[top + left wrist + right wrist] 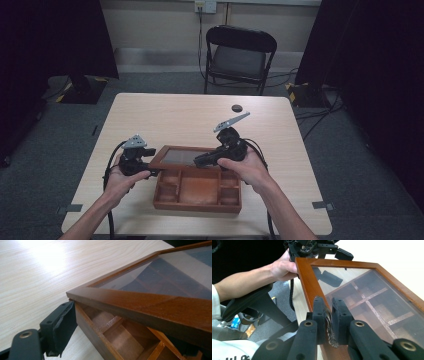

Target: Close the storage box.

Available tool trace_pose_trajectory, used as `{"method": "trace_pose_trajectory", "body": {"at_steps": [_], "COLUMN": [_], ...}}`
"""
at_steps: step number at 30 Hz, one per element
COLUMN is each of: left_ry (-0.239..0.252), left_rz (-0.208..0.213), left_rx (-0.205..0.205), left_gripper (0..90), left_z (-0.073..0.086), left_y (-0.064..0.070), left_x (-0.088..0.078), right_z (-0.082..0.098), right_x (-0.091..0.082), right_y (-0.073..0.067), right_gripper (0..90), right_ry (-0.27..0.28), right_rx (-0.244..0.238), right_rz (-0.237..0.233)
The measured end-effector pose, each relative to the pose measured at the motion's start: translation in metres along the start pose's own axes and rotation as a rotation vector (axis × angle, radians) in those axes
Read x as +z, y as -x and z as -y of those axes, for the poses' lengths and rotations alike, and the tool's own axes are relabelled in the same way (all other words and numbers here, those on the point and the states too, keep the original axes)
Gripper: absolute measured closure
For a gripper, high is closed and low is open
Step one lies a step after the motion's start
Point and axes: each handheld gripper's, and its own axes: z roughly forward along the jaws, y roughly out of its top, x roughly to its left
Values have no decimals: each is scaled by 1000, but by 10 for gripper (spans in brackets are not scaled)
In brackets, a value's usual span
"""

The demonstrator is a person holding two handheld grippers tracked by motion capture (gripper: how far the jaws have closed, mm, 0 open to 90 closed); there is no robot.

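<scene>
Right tongs (327,322) clamped on metal latch (329,326) of glass lid (176,156), lid raised; left tongs (150,172) clamped on wooden box (197,192) wall at 9 o'clock, on surface (175,115)

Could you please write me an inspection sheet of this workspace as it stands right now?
Surface: pale wood-grain table, bare around the work.
Job's things: wooden compartment box near the person's edge; its glass-paned lid is raised partway, tilted above the compartments.
Clutter: small dark round object toward the table's far side; what it is cannot be told.
Tools: right tool is shut on the ornate metal clasp at the lid's front edge; left tool steadies the box's left side, one pad against its wall.
Cables: black cables trail from both tools; more lie on the floor.
Surroundings: folding chair, grey carpet, dark curtains.
</scene>
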Motion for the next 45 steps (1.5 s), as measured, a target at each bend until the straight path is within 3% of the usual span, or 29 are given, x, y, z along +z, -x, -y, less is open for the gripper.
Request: {"method": "trace_pose_trajectory", "body": {"at_steps": [2,4,7,20,25,36,41,45], "left_ry": [-8,-9,-8,-18,-18,-33,-33,-21], "left_rz": [3,-26,-42,-123,-131,-154,-148,-144], "left_rx": [-1,-5,-34,-93,-103,-147,-146,-175], "left_gripper": [159,167,182,196,196,201,201,201], "left_z": [1,2,5,13,13,15,15,15], "left_y": [-2,-5,-12,-46,-49,-58,-57,-59], "left_x": [1,1,-1,-8,-8,-10,-9,-9], "right_z": [0,0,2,9,13,29,31,31], "right_x": [1,1,2,1,1,16,18,17], "right_y": [-1,-1,-1,-2,-7,-8,-10,-11], "right_gripper": [823,824,824,822,822,823,823,823], "right_ry": [-9,-17,-13,-26,-21,-96,-101,-96], "right_rx": [-11,-19,-26,-49,-100,-102,-108,-121], "right_rz": [3,4,3,12,43,17,25,36]}}
